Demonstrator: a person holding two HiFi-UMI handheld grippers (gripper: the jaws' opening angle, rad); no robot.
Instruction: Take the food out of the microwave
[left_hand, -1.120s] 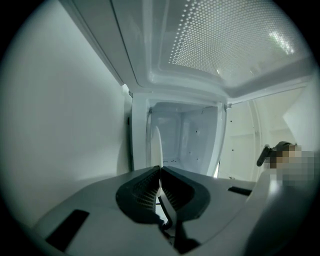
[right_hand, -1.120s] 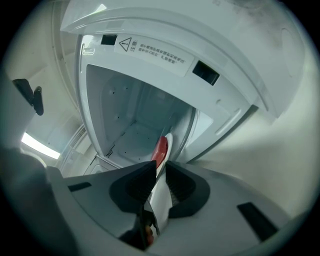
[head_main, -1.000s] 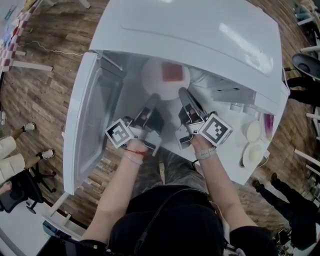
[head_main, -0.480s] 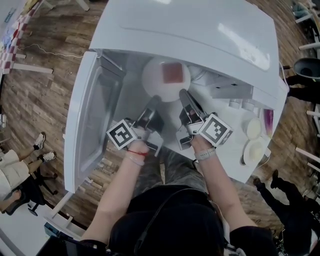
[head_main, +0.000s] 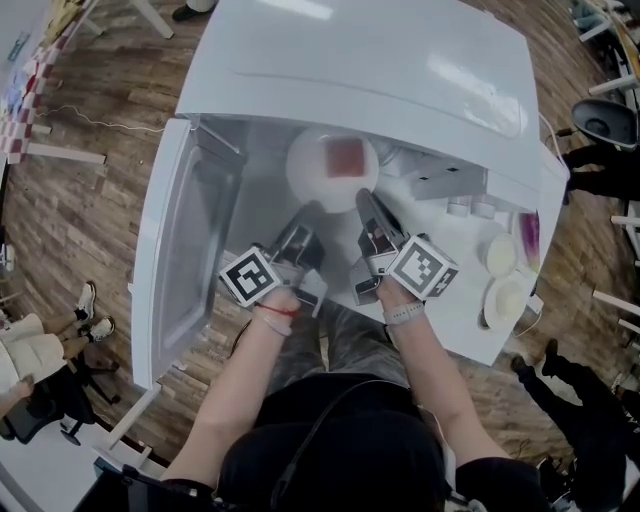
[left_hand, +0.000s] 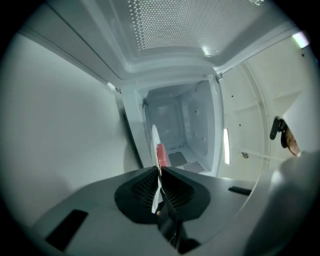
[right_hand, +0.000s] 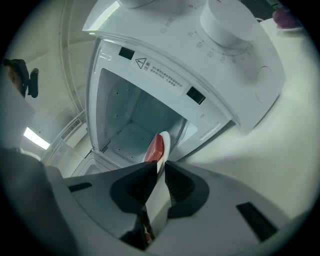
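L claw (left_hand: 159, 172) & R claw (right_hand: 161, 170) each pinch rim of round white plate (head_main: 308, 165) w/ flat red food (head_main: 346, 156).

Glossy white microwave casing (head_main: 380, 60), smooth white plate (head_main: 310, 178), wood-plank floor (head_main: 80, 205), matt grey fingers (left_hand: 90, 220), ribbed black pads (left_hand: 140, 190)

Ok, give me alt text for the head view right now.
The left tongs and right tongs are each shut on the near rim of a white plate carrying red food, at the mouth of the open microwave. Its door stands open at the left.
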